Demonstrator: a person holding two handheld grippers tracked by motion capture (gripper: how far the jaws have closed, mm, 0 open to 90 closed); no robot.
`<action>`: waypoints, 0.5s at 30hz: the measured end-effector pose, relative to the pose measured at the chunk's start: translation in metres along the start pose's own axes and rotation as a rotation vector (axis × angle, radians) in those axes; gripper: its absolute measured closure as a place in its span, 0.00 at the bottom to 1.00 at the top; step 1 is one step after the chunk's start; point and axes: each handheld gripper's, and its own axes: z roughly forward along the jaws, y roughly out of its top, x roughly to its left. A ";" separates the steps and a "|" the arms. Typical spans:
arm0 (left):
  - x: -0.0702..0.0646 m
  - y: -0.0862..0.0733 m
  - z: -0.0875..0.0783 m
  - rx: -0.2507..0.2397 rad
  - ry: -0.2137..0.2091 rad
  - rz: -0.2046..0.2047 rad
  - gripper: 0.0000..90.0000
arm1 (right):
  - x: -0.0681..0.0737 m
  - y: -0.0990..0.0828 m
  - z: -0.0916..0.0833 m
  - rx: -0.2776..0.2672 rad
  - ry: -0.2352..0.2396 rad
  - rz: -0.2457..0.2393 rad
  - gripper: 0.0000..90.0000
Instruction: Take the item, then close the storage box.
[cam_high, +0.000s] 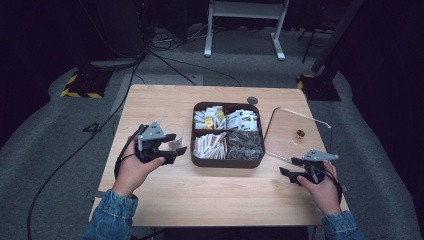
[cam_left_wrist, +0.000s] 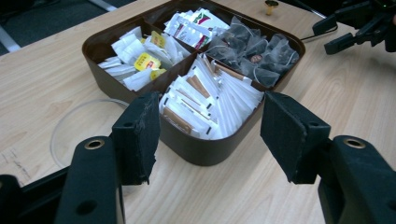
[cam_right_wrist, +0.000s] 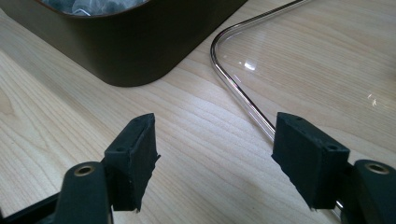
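Note:
A brown four-compartment box (cam_high: 227, 161) sits mid-table, holding sachets, white sticks (cam_high: 210, 145) and dark mesh tea bags (cam_high: 245, 144). My left gripper (cam_high: 175, 143) hovers just left of the box, open with nothing between its pads. In the left gripper view it (cam_left_wrist: 210, 130) faces the box wall (cam_left_wrist: 201, 149) at the stick compartment. A clear glass (cam_high: 172, 131) stands beside it, its round base (cam_left_wrist: 79, 126) on the wood. My right gripper (cam_high: 289, 166) rests low, right of the box, open and empty (cam_right_wrist: 215, 154), beside the clear lid (cam_right_wrist: 317, 60).
The clear lid (cam_high: 285, 127) lies flat to the right of the box with a small brass knob (cam_high: 300, 134) on it. Bare wood runs along the table's near edge (cam_high: 215, 220). Cables and a stand are on the floor behind.

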 end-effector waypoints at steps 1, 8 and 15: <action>-0.002 -0.001 0.000 -0.001 -0.009 -0.001 0.43 | 0.000 0.000 0.000 -0.002 -0.002 0.001 0.35; -0.012 -0.011 0.008 0.009 -0.042 0.013 0.43 | -0.004 0.000 -0.003 -0.010 -0.006 0.007 0.35; -0.016 -0.027 0.018 0.050 -0.094 0.015 0.43 | -0.017 0.005 -0.013 -0.052 -0.044 0.035 0.35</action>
